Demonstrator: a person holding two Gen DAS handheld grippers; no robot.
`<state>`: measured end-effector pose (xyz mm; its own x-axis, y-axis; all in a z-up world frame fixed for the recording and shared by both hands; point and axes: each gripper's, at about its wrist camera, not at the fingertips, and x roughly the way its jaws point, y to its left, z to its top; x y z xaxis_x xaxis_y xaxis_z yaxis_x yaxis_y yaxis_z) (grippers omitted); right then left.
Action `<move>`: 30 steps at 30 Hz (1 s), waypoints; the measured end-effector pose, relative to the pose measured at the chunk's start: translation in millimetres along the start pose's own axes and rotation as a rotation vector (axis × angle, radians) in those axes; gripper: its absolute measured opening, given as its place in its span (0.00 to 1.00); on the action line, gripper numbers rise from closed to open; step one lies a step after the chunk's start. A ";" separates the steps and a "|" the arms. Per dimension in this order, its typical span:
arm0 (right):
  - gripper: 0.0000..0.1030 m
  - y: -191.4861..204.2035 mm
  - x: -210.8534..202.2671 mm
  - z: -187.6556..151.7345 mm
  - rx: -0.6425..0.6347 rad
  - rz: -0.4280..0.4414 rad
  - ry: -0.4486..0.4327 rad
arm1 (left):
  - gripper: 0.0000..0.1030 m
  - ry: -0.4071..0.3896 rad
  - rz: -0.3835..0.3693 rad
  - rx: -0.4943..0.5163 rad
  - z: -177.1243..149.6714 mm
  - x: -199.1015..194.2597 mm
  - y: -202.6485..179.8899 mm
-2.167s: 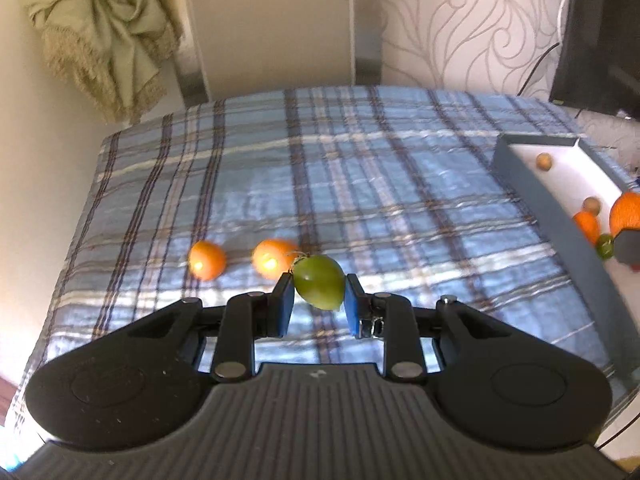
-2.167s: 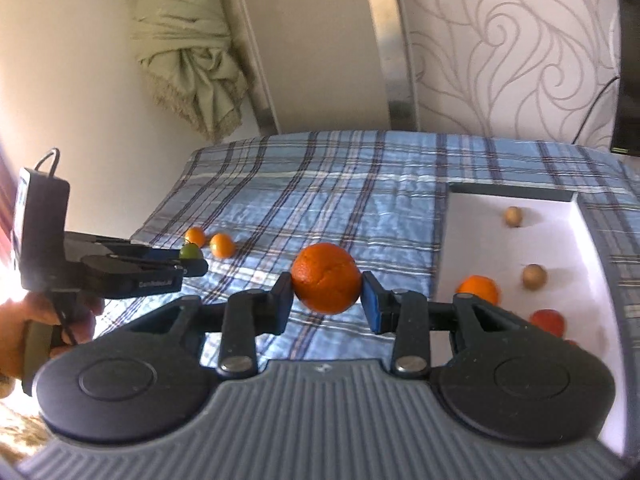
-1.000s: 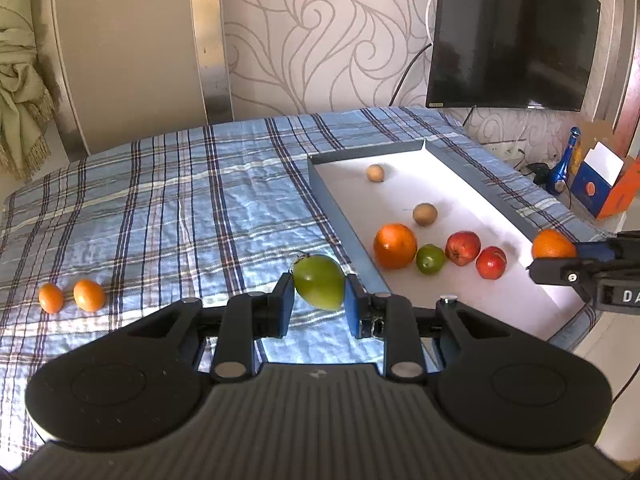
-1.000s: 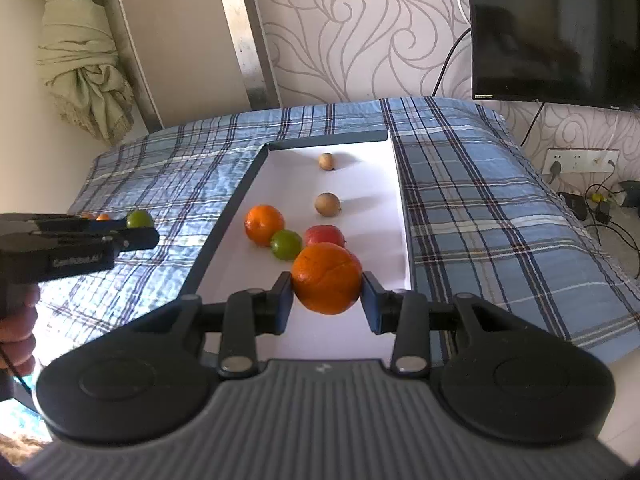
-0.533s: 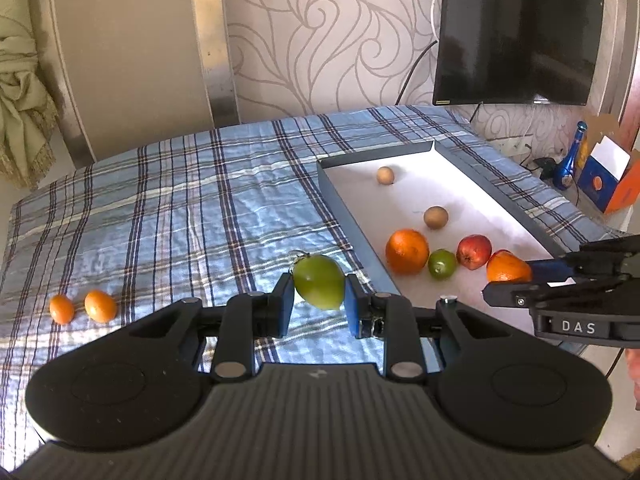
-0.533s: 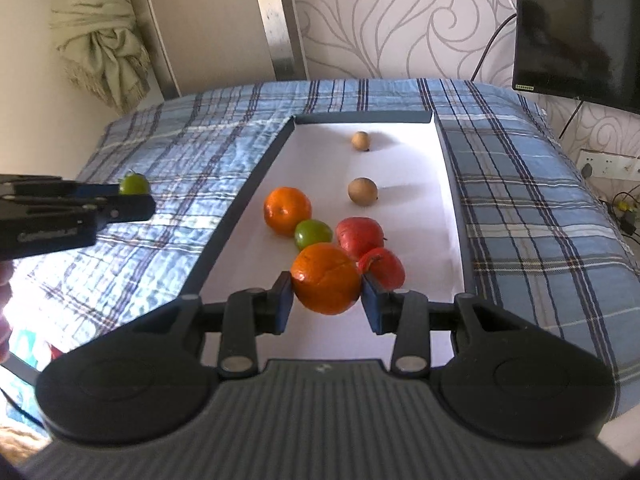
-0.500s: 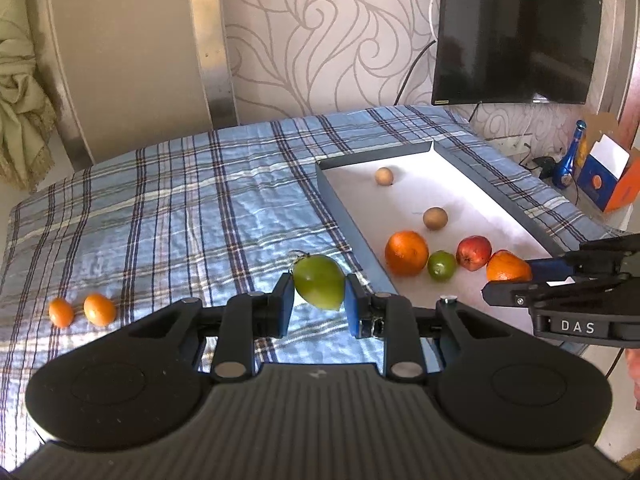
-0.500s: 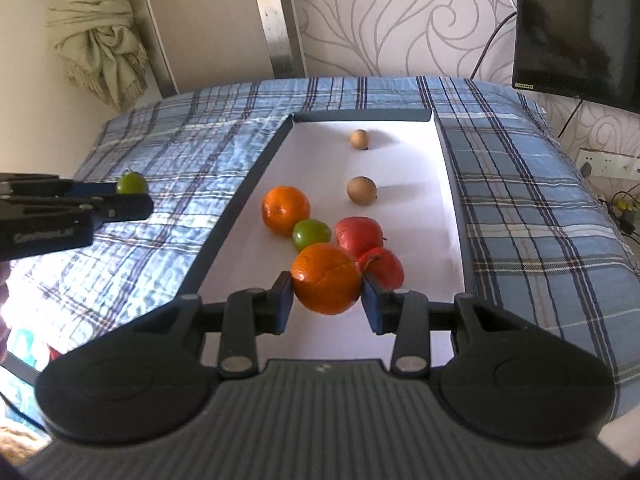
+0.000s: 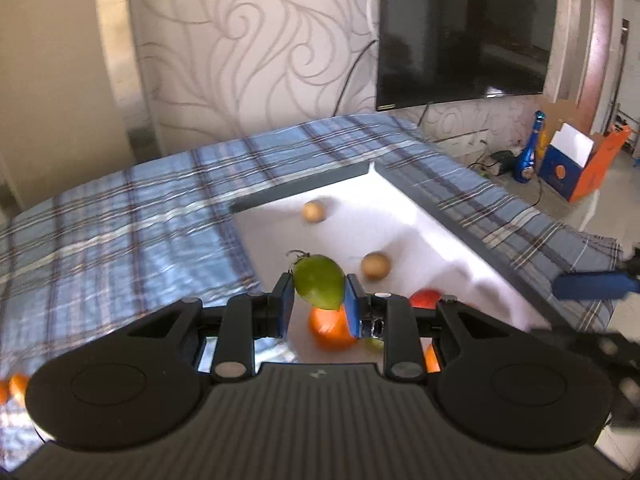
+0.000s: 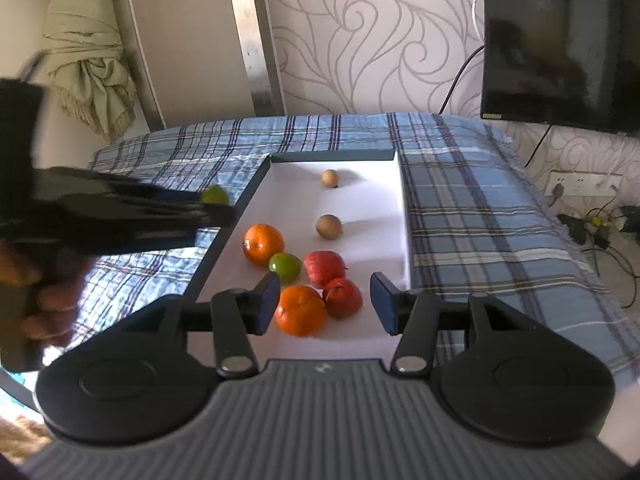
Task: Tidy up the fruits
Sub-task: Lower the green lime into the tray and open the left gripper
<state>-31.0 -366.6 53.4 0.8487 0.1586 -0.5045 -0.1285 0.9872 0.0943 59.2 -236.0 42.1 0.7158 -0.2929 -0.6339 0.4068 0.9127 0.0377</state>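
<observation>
My left gripper (image 9: 316,308) is shut on a green fruit (image 9: 319,286) with a short stem, held above the near left part of the white tray (image 9: 304,192). From the right wrist view the same green fruit (image 10: 215,196) hangs just left of the tray's grey rim (image 10: 332,157). My right gripper (image 10: 325,302) has its jaws opening, and neither pad presses on anything. An orange (image 10: 300,311) lies on the tray floor below them, close to the left pad. Beside it lie two red fruits (image 10: 324,268), a lime (image 10: 285,267) and another orange (image 10: 263,243).
Two brown fruits (image 10: 329,227) lie further back in the tray. Two small oranges (image 9: 16,386) sit on the plaid cloth (image 9: 120,232) at far left. A hand (image 10: 44,304) holds the left gripper. A television (image 10: 560,40) and wall cables stand at right.
The right jaws have parted and the orange they held now lies on the tray. The left gripper has swung right with the green fruit, to above the tray.
</observation>
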 end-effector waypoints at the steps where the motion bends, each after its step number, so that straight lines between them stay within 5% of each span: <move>1: 0.51 -0.2 -3.9 -0.4 -0.003 -0.004 -0.004 | 0.30 -0.005 -0.004 0.003 2.5 4.2 -2.6; 14: 0.51 -18.2 -30.9 -17.0 0.031 -0.121 0.019 | 0.30 0.055 -0.023 -0.003 9.6 70.4 -8.8; 26: 0.51 -10.8 -38.0 -16.7 0.022 -0.121 -0.002 | 0.32 0.023 -0.024 0.016 10.5 56.9 -7.6; 28: 0.51 -8.6 -38.4 -15.4 0.017 -0.113 -0.008 | 0.50 0.018 -0.022 0.017 11.0 54.1 -6.3; 30: 0.51 -5.4 -37.8 -13.8 0.008 -0.102 -0.013 | 0.57 0.007 -0.025 0.030 10.0 51.5 -6.8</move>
<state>-69.4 -377.8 60.1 0.8639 0.0572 -0.5004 -0.0373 0.9981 0.0497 99.0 -260.2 16.9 0.7012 -0.3139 -0.6401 0.4416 0.8961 0.0443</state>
